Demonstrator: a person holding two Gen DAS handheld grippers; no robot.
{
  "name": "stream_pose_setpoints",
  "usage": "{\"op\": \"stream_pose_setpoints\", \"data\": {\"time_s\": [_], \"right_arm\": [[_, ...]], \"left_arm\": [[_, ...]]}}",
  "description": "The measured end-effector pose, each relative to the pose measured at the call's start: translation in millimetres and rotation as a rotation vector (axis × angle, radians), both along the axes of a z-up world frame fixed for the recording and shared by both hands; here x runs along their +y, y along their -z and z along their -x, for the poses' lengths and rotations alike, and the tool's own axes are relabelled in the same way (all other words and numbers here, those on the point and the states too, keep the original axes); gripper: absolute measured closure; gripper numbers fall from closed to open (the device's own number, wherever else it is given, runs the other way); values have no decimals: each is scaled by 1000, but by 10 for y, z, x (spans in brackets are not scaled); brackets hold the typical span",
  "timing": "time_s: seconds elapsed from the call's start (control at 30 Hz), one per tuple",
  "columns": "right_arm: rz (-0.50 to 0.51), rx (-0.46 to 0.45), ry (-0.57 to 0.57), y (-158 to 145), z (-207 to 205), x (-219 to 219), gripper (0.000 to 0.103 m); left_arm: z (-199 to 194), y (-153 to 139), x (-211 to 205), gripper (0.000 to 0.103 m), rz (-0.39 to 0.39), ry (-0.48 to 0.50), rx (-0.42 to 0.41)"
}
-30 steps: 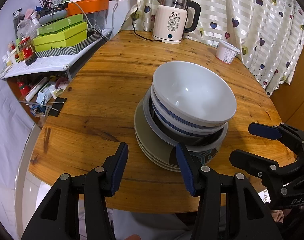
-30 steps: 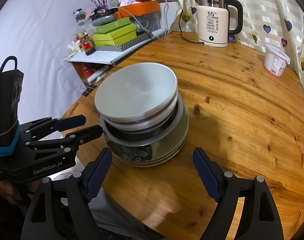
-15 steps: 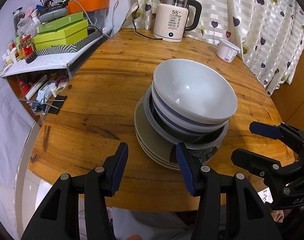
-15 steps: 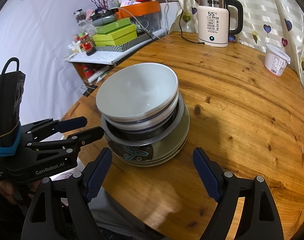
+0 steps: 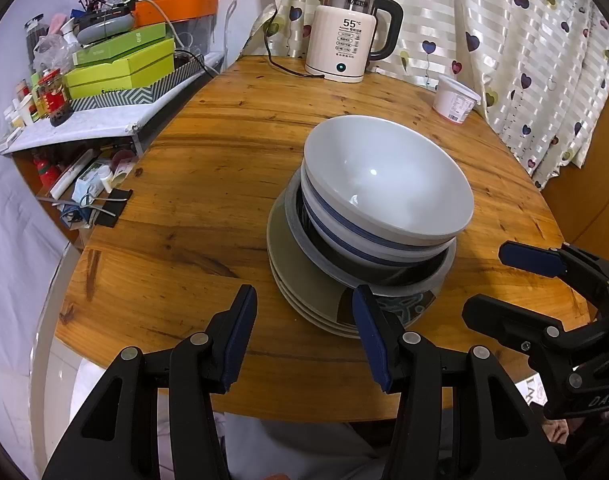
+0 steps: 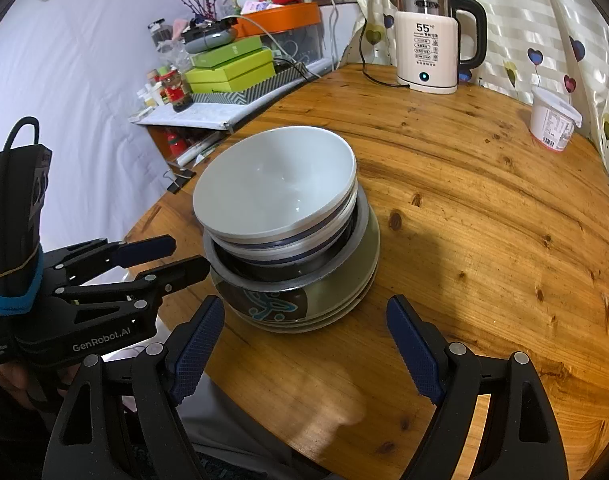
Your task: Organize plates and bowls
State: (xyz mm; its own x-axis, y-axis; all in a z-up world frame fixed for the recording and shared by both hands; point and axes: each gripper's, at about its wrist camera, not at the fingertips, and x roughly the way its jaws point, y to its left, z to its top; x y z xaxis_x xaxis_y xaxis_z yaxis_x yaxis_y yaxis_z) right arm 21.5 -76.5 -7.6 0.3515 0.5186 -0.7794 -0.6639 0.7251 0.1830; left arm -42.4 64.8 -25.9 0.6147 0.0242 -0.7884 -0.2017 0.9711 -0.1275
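Observation:
A white bowl (image 5: 388, 176) sits on top of a blue-banded white bowl (image 5: 344, 232), nested in a dark patterned bowl (image 5: 400, 304), all on a stack of olive plates (image 5: 300, 276) near the round wooden table's (image 5: 224, 168) front edge. The same stack shows in the right wrist view, with the white bowl (image 6: 272, 184) above the plates (image 6: 364, 256). My left gripper (image 5: 304, 320) is open and empty, just in front of the stack's left side. My right gripper (image 6: 304, 332) is open wide and empty, in front of the stack. Each gripper also appears in the other's view: the right (image 5: 516, 284) and the left (image 6: 172, 256).
A white electric kettle (image 5: 344, 40) stands at the table's back with its cord. A white tub (image 5: 454, 98) sits at the back right by the heart-print curtain (image 5: 524, 40). A cluttered shelf with green boxes (image 5: 124, 64) lies to the left.
Both grippers have barely shifted, drawing back slightly from the stack. Their jaws stay open. The bowls and plates have not moved.

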Motion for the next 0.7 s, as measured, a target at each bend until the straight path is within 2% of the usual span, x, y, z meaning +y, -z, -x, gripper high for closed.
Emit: {"op": "stream_pose_setpoints", "data": {"time_s": [0.7], "right_arm": [[-5,1,2,-9,20,-5,19]], "left_arm": [[8,12,-23,52,17,6,3]]}}
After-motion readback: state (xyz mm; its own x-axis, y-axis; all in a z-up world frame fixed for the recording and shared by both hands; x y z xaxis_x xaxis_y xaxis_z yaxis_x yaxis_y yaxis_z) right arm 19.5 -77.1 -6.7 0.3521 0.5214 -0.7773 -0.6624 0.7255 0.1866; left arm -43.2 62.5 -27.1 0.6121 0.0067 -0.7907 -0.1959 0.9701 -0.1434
